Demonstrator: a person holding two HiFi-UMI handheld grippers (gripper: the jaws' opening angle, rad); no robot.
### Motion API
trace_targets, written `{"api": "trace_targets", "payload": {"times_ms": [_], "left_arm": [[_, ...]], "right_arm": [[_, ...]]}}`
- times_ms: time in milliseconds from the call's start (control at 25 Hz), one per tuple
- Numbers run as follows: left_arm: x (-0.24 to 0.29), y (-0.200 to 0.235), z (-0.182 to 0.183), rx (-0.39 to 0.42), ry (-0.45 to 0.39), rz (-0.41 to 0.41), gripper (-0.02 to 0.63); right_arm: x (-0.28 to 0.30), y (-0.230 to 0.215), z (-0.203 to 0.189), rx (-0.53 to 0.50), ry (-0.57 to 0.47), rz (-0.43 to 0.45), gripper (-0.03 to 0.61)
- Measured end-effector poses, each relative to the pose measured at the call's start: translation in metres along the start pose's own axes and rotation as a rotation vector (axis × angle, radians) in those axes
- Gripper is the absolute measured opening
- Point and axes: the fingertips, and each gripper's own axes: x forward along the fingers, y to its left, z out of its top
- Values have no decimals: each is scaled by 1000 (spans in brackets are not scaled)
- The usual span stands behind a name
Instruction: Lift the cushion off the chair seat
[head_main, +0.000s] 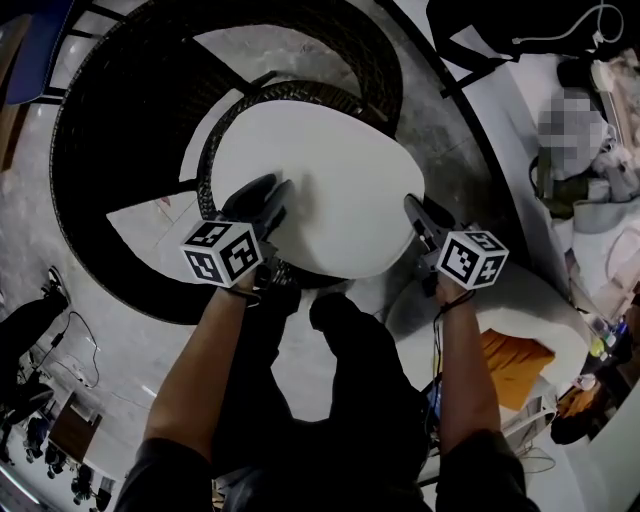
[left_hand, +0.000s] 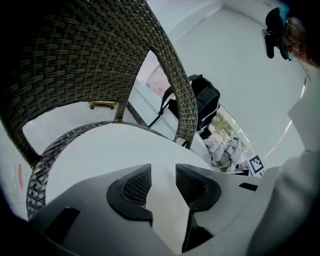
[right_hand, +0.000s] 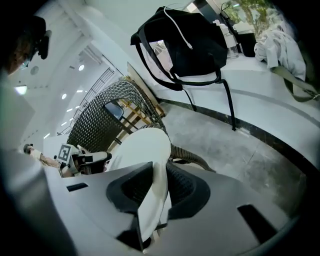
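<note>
**White oval cushion (head_main: 330, 180) on the dark woven wicker chair (head_main: 120, 140)**

Cushion is lying flat on the chair's seat. Right tool (right_hand: 155, 185) is clamping the cushion's edge at the chair's right side. Left tool (left_hand: 163, 182) is standing over the cushion's top at the chair's left side, jaws apart.

Hidden, cropped
Seat of dark woven wicker chair (head_main: 100, 150) under white oval cushion (head_main: 330, 190); chair back cut by top edge; pale heap (head_main: 600, 190) at right indistinct.
</note>
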Motion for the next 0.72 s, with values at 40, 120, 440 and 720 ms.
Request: {"api": "trace_targets", "payload": {"times_ms": [40, 120, 440, 720], "left_arm": [[-2, -2, 0, 1, 1, -2, 156], [-6, -5, 2, 3, -1, -7, 156], [-28, -24, 14, 10, -22, -25, 156], [-65, -52, 39, 26, -53, -46, 156]], "right_arm": [[0, 2, 0, 3, 6, 11, 75], [-2, 8, 1, 8, 1, 26, 51], [-29, 48, 20, 24, -94, 85, 33], [-69, 119, 55, -48, -160, 172, 30]]}}
